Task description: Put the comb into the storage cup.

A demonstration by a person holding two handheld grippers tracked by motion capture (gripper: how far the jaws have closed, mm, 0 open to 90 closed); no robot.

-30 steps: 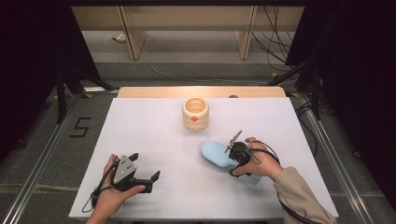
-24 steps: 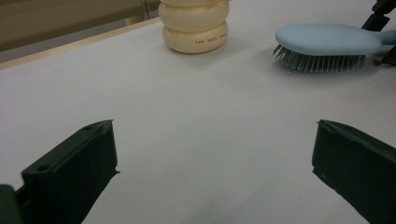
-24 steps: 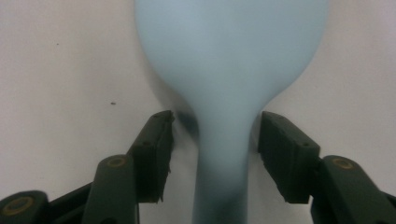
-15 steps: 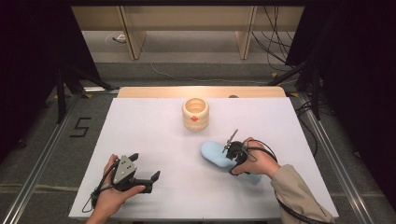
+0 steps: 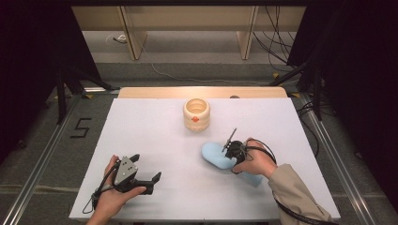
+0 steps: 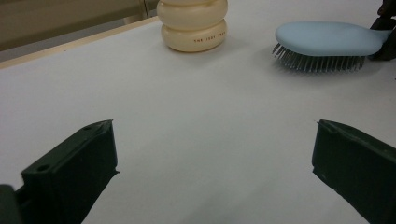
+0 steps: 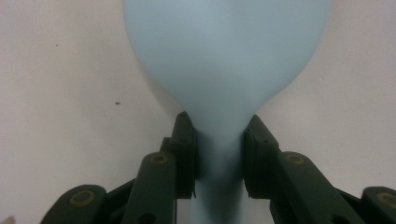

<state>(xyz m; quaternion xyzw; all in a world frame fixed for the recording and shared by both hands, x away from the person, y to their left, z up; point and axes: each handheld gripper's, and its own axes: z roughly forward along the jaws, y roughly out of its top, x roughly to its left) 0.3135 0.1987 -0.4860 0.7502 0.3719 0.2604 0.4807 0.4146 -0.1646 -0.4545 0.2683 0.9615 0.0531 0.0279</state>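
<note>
Since a second ago the right claw (image 5: 231, 151) has barely shifted, pinching the hairbrush (image 7: 226, 70) at its neck. Its long axis runs straight ahead of that claw. Spread wide, the left claw (image 5: 146, 180) rests well apart.

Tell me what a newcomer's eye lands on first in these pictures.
The pale blue hairbrush on the right of the white table, its neck clamped between the right gripper's jaws, bristles facing down. Behind it, near the far edge, stands a cream ribbed jar. The left gripper rests open at the near left.

Pale blue hairbrush (image 5: 217, 154), bristles down on white table, neck clamped in right claw (image 7: 218, 135)
</note>
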